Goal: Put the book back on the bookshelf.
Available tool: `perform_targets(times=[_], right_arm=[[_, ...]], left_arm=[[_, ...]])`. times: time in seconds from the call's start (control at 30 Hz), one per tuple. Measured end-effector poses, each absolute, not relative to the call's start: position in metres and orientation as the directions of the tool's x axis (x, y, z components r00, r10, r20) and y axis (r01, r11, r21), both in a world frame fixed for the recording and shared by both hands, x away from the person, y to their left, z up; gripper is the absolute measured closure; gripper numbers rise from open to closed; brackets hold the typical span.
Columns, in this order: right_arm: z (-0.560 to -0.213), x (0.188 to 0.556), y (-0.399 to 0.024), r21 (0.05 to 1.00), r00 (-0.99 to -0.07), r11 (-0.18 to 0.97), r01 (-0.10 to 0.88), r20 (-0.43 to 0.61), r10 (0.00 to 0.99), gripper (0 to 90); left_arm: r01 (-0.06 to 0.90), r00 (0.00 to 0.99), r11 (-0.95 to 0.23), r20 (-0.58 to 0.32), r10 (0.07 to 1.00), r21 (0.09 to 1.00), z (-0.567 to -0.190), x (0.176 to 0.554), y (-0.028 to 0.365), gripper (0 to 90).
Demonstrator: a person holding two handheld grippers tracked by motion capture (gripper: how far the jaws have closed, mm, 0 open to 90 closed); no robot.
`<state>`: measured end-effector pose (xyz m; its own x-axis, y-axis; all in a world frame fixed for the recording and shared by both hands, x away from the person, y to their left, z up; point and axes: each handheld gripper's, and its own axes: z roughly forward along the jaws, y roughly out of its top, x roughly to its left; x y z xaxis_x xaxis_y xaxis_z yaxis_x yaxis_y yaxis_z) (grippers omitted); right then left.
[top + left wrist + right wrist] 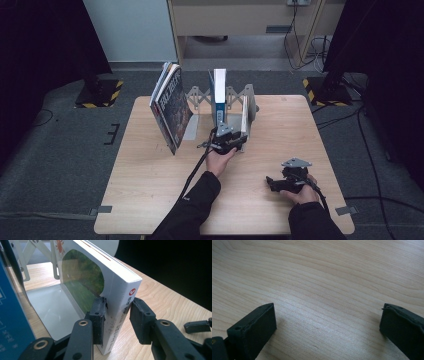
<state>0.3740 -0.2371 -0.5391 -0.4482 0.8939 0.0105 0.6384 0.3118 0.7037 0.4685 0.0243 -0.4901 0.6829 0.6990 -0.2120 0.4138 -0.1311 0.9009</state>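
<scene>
1 white book [117,297] upright, spine toward left gripper [117,315], long axis vertical

Bench [324,277]: pale wood, smooth, faint sheen. White book [117,297]: glossy paper cover. My jaws: matt black plastic. Bookend [52,307]: smooth grey metal.

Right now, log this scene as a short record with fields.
surface: wooden table
rack: grey expanding book stand at the table's far edge
left gripper: both pads against the spine end of the white book, which stands upright on the stand's right side
right gripper: jaws wide apart over bare wood, holding nothing
blue book: upright in the middle of the stand
leaning books: tilted at the stand's left end
</scene>
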Motion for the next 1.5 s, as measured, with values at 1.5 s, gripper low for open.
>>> perform_targets(times=[1.5], right_arm=[[-0.539, 0.374, -0.237, 0.705, -0.455, 0.319, 0.634, 0.006, 0.89, 1.0]], left_arm=[[0.409, 0.698, -0.146, -0.206, 0.686, 0.901, -0.49, 0.48, 0.004, 63.5]])
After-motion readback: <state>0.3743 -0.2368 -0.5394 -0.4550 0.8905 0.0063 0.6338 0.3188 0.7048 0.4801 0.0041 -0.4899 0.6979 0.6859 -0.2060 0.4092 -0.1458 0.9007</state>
